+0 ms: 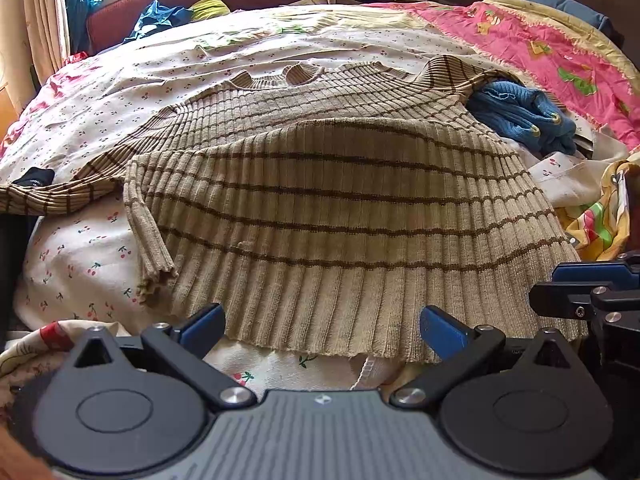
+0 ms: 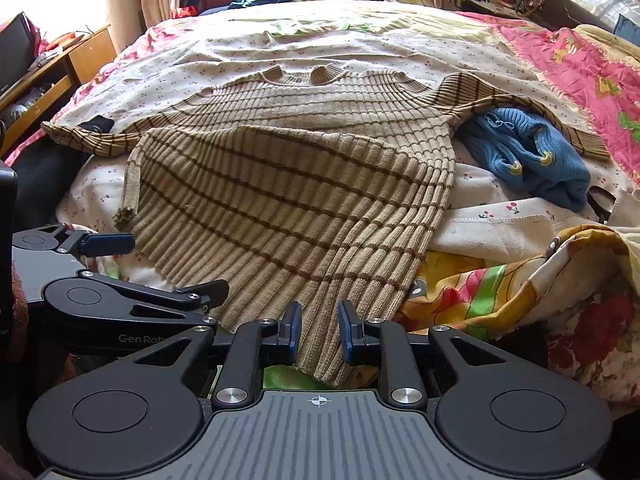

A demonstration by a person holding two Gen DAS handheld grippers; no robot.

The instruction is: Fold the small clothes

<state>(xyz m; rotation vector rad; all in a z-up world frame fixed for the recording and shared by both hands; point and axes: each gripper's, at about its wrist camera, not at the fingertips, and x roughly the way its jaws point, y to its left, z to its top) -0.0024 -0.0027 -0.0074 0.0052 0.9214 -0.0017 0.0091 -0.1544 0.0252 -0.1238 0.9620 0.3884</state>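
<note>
A beige ribbed sweater with brown stripes (image 1: 340, 208) (image 2: 288, 200) lies on the bed, collar far, sleeves spread left and right. A fold edge crosses its body, and the near layer runs down to the hem by my grippers. In the left wrist view my left gripper (image 1: 322, 326) stands wide open, its blue pads either side of the hem's left part and clear of it. The right gripper (image 2: 320, 330) is partly open over the hem's right corner; cloth lies flat between the pads, which do not press it. Each gripper shows in the other's view: left gripper (image 2: 160, 266), right gripper (image 1: 580, 300).
The cherry-print sheet (image 1: 100, 248) covers the bed. A blue knit garment (image 2: 528, 156) lies under the right sleeve, a small black item (image 1: 34, 178) by the left one. A pink blanket (image 1: 540, 52) and a cartoon quilt (image 2: 500, 280) lie right. A wooden desk (image 2: 60, 68) stands left.
</note>
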